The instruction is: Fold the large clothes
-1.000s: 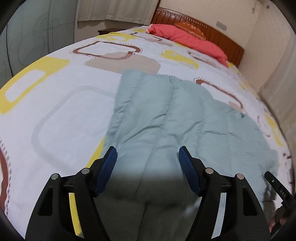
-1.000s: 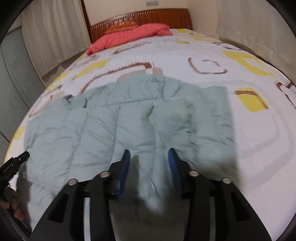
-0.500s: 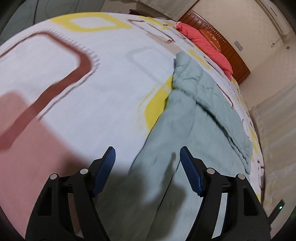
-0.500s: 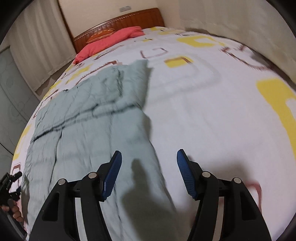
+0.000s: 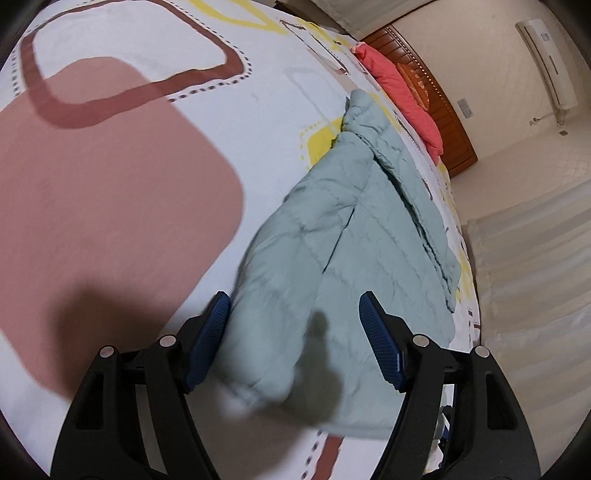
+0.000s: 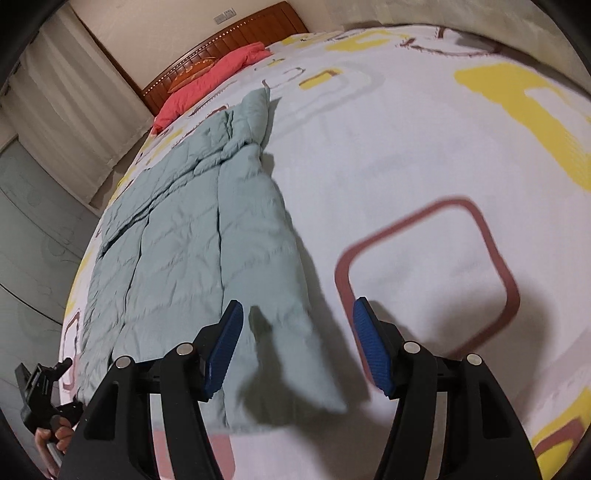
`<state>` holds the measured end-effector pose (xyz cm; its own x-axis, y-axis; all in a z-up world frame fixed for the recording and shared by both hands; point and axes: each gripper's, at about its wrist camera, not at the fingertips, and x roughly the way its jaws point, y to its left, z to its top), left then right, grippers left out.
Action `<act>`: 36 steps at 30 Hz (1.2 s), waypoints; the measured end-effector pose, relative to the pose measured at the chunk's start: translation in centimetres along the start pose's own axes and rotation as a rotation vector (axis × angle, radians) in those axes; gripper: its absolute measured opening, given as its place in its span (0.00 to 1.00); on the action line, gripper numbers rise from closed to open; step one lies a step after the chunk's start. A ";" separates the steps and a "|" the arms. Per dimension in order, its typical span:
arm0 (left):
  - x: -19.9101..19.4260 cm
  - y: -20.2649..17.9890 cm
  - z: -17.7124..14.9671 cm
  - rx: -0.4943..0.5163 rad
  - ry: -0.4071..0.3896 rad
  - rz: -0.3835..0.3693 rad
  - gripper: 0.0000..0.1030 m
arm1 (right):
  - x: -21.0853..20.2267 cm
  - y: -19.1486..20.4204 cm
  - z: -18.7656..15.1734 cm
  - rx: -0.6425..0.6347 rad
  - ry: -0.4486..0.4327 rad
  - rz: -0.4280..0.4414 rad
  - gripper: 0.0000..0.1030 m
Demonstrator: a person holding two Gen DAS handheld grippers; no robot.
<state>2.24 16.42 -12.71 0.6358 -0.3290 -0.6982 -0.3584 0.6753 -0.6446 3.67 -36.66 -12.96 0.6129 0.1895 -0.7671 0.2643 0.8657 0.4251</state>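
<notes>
A pale green quilted jacket (image 5: 354, 236) lies spread flat on the patterned bed sheet (image 5: 122, 206). My left gripper (image 5: 295, 325) hovers open over the near end of the jacket's left sleeve (image 5: 266, 332), its blue pads (image 5: 212, 332) apart and casting shadows on the cloth. In the right wrist view the jacket (image 6: 184, 236) stretches away to the left. My right gripper (image 6: 297, 336) is open over the near end of the right sleeve (image 6: 291, 332), not touching it. The left gripper's black body (image 6: 37, 391), held in a hand, shows at the lower left.
A red pillow (image 6: 214, 74) lies against the wooden headboard (image 6: 236, 33) at the far end of the bed. Pale curtains (image 5: 528, 258) hang along one side and an air conditioner (image 5: 546, 59) is on the wall. Bare sheet (image 6: 424, 155) lies outside each sleeve.
Both grippers have swung outward from the jacket's middle, the left to the left sleeve end and the right to the right sleeve end. The right jaws stand a little wider than before.
</notes>
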 end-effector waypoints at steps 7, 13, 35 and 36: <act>0.0 1.2 -0.3 -0.073 -0.020 -0.072 0.69 | 0.0 0.4 -1.3 0.020 0.000 0.068 0.61; 1.5 0.4 -0.9 -0.056 0.024 -0.122 0.42 | 0.7 1.3 -1.7 0.030 0.013 0.114 0.44; -5.5 -3.3 -0.1 0.091 -0.130 -0.210 0.05 | -5.1 3.7 -1.1 -0.003 -0.151 0.246 0.07; -6.0 -3.5 -0.1 0.093 -0.137 -0.218 0.05 | -5.6 3.8 -1.1 -0.007 -0.160 0.251 0.07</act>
<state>-0.40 15.98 -6.25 0.7798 -0.3852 -0.4934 -0.1426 0.6583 -0.7392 0.46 -33.92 -7.56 0.7681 0.3236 -0.5525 0.0846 0.8040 0.5885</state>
